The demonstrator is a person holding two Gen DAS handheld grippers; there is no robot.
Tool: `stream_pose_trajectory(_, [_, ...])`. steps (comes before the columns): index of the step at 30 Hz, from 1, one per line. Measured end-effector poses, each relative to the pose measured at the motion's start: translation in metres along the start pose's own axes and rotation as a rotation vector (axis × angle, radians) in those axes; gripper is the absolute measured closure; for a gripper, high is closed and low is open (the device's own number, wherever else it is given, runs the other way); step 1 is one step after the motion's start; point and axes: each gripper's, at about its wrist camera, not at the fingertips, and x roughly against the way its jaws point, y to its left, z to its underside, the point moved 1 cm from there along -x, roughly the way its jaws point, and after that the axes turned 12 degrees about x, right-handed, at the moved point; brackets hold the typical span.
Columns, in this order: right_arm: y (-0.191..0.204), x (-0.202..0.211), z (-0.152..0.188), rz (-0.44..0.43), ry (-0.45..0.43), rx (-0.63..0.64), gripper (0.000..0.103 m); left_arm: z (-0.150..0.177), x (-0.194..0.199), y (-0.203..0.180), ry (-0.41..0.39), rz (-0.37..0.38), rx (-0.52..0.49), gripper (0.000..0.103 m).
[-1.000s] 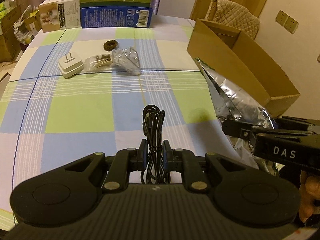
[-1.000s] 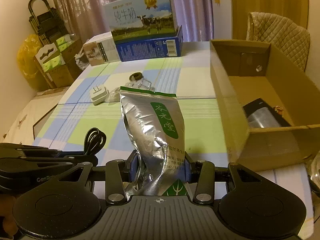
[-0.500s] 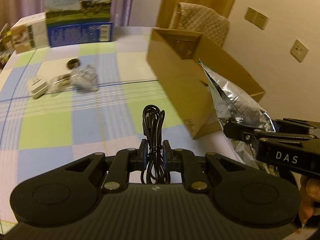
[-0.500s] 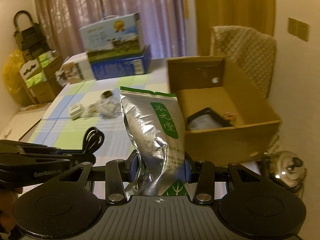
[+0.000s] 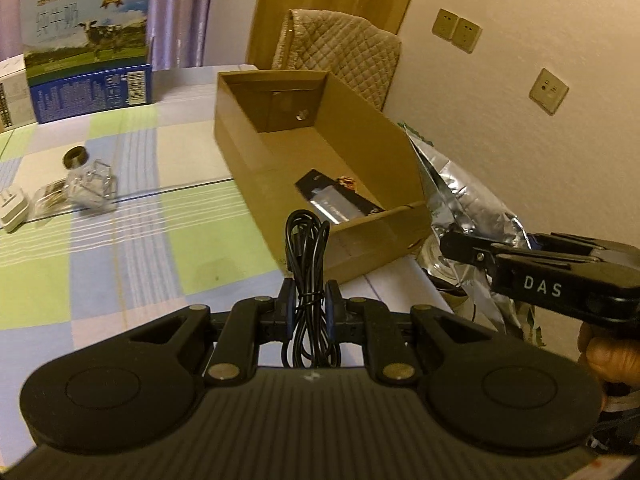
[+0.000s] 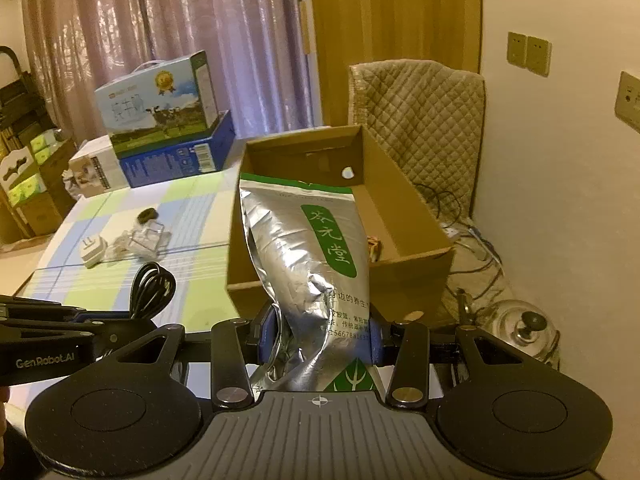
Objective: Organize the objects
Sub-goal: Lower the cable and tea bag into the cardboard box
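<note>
A: Our left gripper (image 5: 307, 304) pinches the coiled black cable (image 5: 306, 248), held above the tabletop (image 5: 120, 248) just short of the cardboard box (image 5: 400, 224); our right gripper (image 6: 316, 338) clamps the foil pouch (image 6: 308, 256) at the box's near wall.

B: Then we should clear the rim first and release each low inside.

Dim, warm yellowish light; fisheye bending toward dark corners; glare on the foil pouch (image 6: 308, 264); slight softness throughout.

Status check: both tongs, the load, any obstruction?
Left tongs shut on black cable. Right tongs shut on foil pouch. Cardboard box ahead, open, unobstructed.
</note>
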Motion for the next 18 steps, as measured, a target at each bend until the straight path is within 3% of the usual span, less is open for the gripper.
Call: stream_pose_trajectory(18, [-0.026, -0.012, -0.028, 0.0, -0.014, 0.023, 0.062, -0.032, -0.021, -0.038, -0.013, 0.055, -0.037, 0.092])
